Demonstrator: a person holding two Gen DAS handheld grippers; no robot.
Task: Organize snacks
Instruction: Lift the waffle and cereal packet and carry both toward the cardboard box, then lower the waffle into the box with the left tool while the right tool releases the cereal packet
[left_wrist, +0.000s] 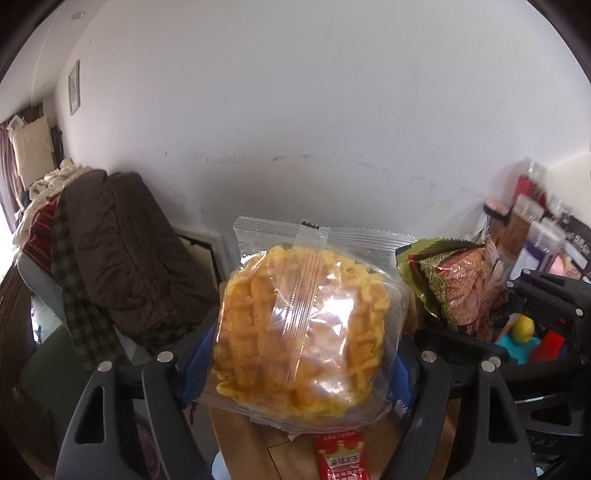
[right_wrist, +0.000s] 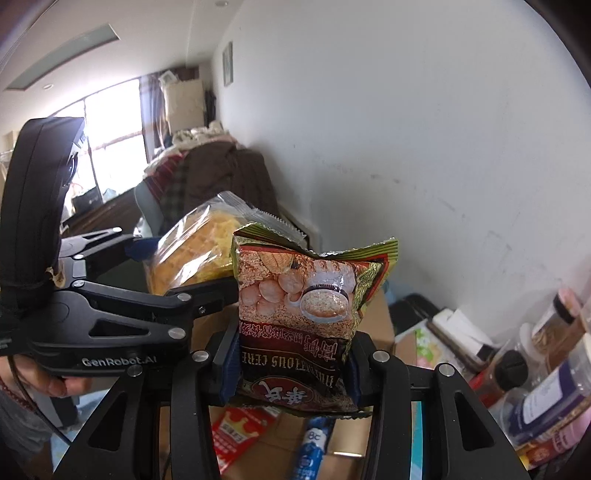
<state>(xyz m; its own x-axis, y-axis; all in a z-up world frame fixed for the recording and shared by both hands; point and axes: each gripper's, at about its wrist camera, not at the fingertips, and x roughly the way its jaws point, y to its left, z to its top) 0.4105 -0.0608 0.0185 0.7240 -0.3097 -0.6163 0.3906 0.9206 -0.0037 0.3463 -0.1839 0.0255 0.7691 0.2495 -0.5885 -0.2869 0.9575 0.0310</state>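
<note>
My left gripper (left_wrist: 303, 354) is shut on a clear-wrapped yellow waffle cake (left_wrist: 303, 332) and holds it up in the air. My right gripper (right_wrist: 291, 362) is shut on a red and green cereal packet (right_wrist: 303, 317), also held up. In the left wrist view the cereal packet (left_wrist: 469, 284) is just to the right of the waffle. In the right wrist view the waffle cake (right_wrist: 195, 251) and the left gripper's body (right_wrist: 110, 314) are to the left. A red snack packet (left_wrist: 341, 458) lies below on a cardboard box (left_wrist: 258, 454); it also shows in the right wrist view (right_wrist: 240, 435) beside a blue packet (right_wrist: 314, 446).
A white wall (left_wrist: 314, 129) stands close ahead. A chair piled with brown and checked clothes (left_wrist: 122, 258) is at the left. Jars and bottles (right_wrist: 546, 376) crowd the right side. A yellow ball-like object on a teal item (left_wrist: 522, 328) lies at the right.
</note>
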